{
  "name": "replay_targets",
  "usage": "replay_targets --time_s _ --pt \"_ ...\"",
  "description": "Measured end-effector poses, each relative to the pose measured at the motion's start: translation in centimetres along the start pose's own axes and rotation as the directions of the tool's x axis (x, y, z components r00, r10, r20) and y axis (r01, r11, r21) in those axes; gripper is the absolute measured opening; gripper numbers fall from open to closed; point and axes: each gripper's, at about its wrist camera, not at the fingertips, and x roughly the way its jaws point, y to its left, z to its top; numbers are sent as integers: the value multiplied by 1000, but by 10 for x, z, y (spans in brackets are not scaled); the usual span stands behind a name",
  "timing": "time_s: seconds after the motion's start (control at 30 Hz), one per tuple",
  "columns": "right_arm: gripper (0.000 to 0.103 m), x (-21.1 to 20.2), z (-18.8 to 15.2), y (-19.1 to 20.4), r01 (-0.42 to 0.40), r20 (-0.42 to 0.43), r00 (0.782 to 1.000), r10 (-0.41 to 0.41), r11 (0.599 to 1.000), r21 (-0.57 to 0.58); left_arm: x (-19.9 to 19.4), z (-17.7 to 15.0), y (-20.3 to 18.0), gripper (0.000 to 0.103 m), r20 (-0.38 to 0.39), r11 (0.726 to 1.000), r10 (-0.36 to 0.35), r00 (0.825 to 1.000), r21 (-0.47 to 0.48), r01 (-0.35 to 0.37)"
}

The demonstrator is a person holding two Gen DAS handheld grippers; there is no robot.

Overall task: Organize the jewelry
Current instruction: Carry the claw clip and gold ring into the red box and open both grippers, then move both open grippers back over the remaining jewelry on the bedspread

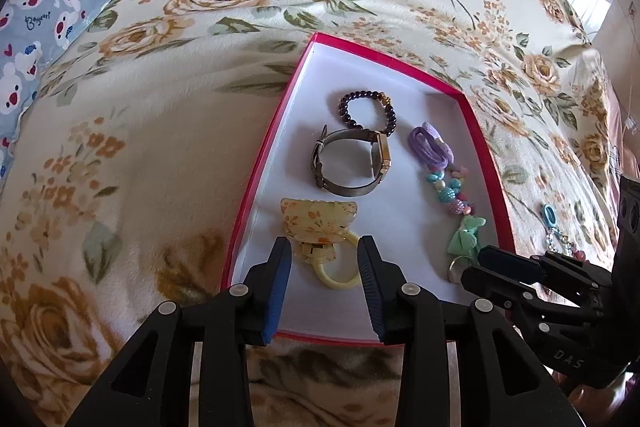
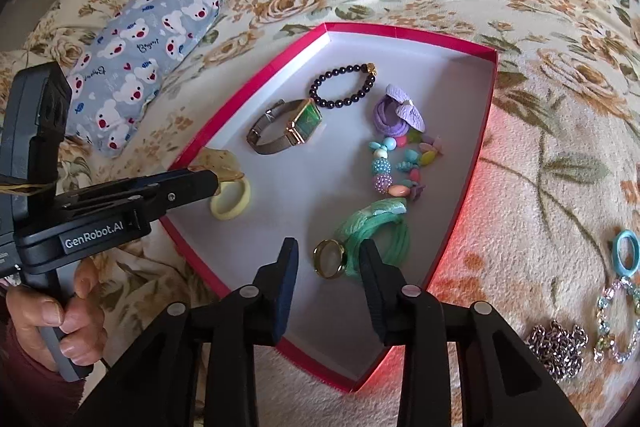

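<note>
my left claw (image 1: 324, 255) is released over the yellow hair clip (image 1: 318, 223) in the red box (image 1: 256, 187). my right claw (image 2: 329, 261) is released around the gold ring (image 2: 330, 259) there too.

box (image 2: 460, 43) red, white inside | blanket (image 1: 168, 107) cream, floral | pillow (image 2: 132, 55) blue, seemingly bears

Yellow hair clip (image 2: 224, 163) half hidden behind left tool (image 2: 192, 183), pastel chain (image 2: 616, 323) cut off by edge
</note>
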Motion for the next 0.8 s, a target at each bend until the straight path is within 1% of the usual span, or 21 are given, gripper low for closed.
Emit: replay_targets --time_s 0.23,0.37,0.5,0.6,0.67,0.8 --pt "44 -25 -3 -1 -31 51 998 30 999 27 -19 -3 -2 45 29 1000 -8 1000 -3 9" --pt "45 -40 -7 -6 -65 78 995 61 997 51 -31 -6 -4 48 46 1000 -25 999 -7 25" --pt "45 -55 -14 -13 -61 106 993 53 996 71 -40 -10 -10 55 55 999 -34 998 5 34" --pt "47 -68 -20 -20 -53 137 990 40 994 93 -45 -14 -15 56 54 999 -50 997 13 50" --pt "51 -76 -23 -27 -49 155 987 32 993 110 -48 -18 -19 58 50 998 -62 997 17 61" --pt "51 -92 -28 -39 -36 182 983 12 991 130 -49 -21 -26 59 38 996 -80 996 31 79"
